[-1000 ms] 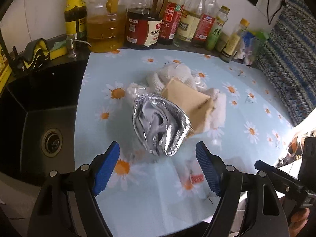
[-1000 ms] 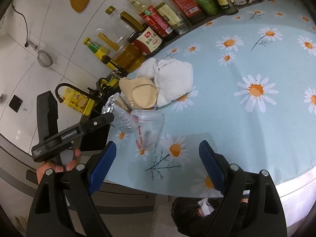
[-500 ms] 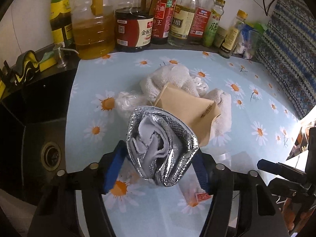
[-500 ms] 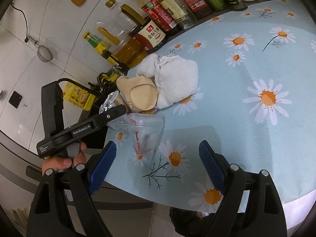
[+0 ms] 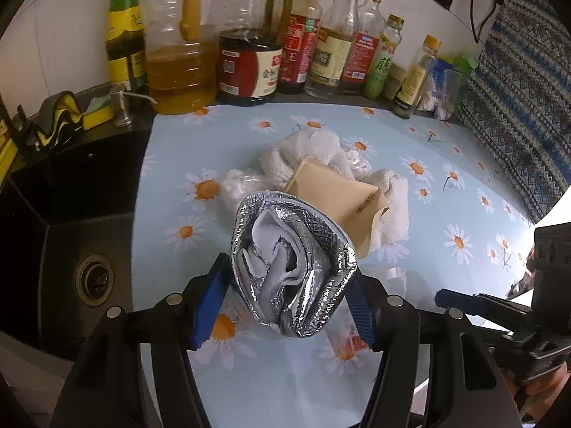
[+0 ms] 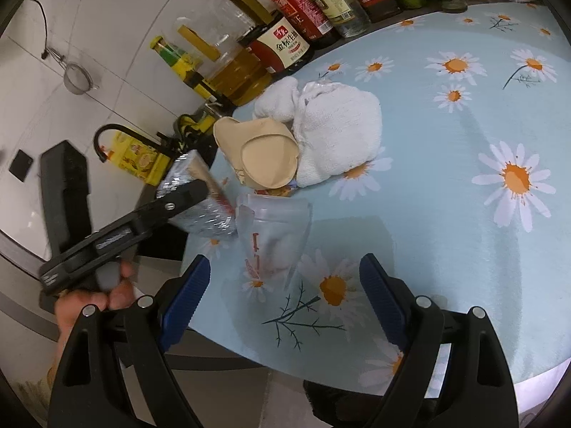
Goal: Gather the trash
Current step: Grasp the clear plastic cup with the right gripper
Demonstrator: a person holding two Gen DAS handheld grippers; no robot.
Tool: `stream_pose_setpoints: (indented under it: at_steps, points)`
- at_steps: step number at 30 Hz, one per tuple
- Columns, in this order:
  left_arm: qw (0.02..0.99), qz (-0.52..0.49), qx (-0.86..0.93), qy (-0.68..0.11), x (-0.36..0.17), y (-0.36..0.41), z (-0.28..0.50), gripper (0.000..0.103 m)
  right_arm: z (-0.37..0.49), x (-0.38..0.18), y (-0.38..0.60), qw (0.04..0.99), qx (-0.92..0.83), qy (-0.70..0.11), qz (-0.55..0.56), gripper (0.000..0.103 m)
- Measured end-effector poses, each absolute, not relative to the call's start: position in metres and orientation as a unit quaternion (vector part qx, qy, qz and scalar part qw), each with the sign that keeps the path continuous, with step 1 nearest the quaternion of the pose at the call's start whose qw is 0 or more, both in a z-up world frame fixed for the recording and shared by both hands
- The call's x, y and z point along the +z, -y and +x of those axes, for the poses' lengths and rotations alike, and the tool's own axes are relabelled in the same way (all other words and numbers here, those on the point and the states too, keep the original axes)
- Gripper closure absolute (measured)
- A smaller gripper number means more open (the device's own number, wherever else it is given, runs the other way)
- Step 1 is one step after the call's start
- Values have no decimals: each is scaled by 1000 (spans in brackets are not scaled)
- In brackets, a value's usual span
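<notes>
A crumpled silver foil bag [image 5: 292, 267] stands between the blue pads of my left gripper [image 5: 285, 285]. Its jaws are closing and the pads press on both sides of the bag. The right wrist view shows the same foil bag [image 6: 200, 199] at the table's left edge. Behind it lie a tan paper pouch [image 5: 339, 199], a white towel [image 5: 310, 149] and a clear wrapper [image 5: 235, 185]. My right gripper [image 6: 285, 274] stands open just short of a clear plastic cup [image 6: 274, 232] lying on its side, with nothing between its fingers.
Oil and sauce bottles [image 5: 249, 64] line the back wall. A dark sink [image 5: 92, 278] lies left of the daisy-print tablecloth [image 6: 464, 214]. A black bin bag [image 6: 332, 403] sits below the table's front edge. A patterned cloth [image 5: 517, 107] hangs at the right.
My left gripper's jaws have closed in from wide apart onto the foil bag. The right gripper has drifted nearer to the clear cup, still open.
</notes>
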State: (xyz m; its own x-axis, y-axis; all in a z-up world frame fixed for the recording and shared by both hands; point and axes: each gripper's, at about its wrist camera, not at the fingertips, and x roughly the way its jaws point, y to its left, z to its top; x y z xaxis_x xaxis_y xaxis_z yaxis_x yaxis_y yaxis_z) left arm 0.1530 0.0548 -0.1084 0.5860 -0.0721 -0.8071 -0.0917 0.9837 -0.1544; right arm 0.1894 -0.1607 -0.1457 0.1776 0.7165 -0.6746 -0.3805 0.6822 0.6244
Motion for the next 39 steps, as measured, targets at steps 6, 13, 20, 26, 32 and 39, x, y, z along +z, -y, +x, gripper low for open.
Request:
stream_pose_setpoints:
  at_steps: [6, 13, 20, 26, 32, 39]
  points:
    - [885, -102, 19, -453, -104, -64, 131, 43, 190, -145, 139, 755, 363, -527, 140, 18]
    - [881, -119, 39, -456, -107, -75, 102, 43, 197, -148, 113, 764, 346, -532, 116, 18]
    - [875, -142, 62, -458, -110, -89, 77, 43, 203, -155, 94, 770, 332, -538, 89, 23]
    - [873, -152, 76, -456, -111, -95, 63, 43, 208, -158, 87, 786, 302, -536, 62, 33]
    - [872, -158, 82, -456, -112, -95, 56, 43, 209, -159, 85, 786, 304, -535, 56, 44]
    - [871, -165, 75, -456, -112, -92, 55, 43, 201, -153, 89, 788, 314, -527, 52, 44]
